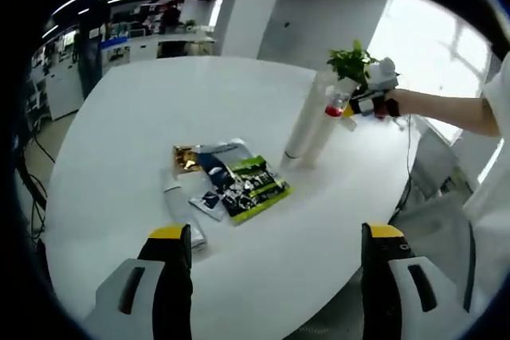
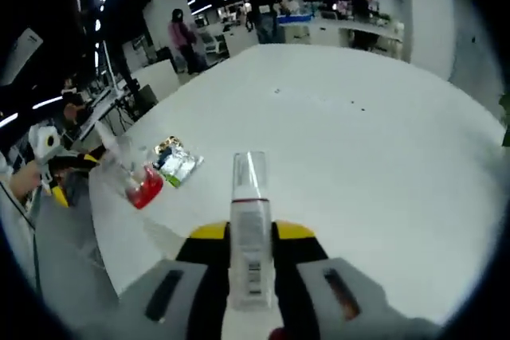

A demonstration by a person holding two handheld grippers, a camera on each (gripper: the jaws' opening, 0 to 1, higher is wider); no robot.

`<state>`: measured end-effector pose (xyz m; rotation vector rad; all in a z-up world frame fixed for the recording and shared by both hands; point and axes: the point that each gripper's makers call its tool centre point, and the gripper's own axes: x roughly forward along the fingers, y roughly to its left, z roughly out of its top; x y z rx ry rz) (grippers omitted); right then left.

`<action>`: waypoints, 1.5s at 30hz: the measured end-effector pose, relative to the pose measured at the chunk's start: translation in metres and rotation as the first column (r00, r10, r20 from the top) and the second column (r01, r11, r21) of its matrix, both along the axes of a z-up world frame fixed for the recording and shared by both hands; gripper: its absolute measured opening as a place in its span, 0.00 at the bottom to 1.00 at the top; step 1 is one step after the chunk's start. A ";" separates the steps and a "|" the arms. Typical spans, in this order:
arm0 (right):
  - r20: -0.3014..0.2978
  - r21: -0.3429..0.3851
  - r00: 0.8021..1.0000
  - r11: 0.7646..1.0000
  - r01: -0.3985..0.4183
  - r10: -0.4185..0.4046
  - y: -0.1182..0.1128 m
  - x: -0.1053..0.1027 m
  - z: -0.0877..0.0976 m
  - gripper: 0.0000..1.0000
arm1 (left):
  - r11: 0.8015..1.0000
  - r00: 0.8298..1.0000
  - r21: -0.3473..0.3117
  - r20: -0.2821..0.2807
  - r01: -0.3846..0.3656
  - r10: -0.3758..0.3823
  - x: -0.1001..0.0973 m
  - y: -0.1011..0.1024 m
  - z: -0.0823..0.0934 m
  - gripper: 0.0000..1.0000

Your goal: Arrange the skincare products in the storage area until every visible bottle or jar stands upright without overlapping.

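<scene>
Fingers of the right gripper (image 2: 251, 236) clamp a clear-capped bottle (image 2: 250, 228); left gripper (image 1: 275, 236) fingers gape empty above the white table (image 1: 159, 117).

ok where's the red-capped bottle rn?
In the right gripper view, the red-capped bottle is clamped between the right gripper jaws, above the white table. The left gripper view shows it far right, beside the green plant.

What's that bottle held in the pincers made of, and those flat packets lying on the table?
The bottle in the right gripper looks like plastic: a see-through cap over a matte white body with a printed label. The packets look like glossy foil or plastic film, since they lie flat and catch the light. The table is smooth, matte white, possibly laminate.
</scene>
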<state>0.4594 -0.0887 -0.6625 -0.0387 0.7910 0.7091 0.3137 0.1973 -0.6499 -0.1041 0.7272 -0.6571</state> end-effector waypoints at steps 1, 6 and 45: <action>0.003 0.029 1.000 0.999 0.019 -0.019 0.000 -0.007 0.002 0.20 | 1.000 1.000 -0.005 0.003 0.005 -0.005 -0.001 -0.003 0.002 0.86; -0.009 0.144 0.997 0.986 0.080 -0.080 0.002 -0.035 0.004 0.20 | 0.999 1.000 -0.038 0.003 0.021 -0.021 -0.005 -0.012 0.007 0.86; -0.014 0.748 0.980 0.653 -0.122 0.198 0.173 -0.201 0.093 0.20 | 0.732 0.978 -0.659 0.026 0.173 -0.208 -0.049 -0.110 0.111 0.60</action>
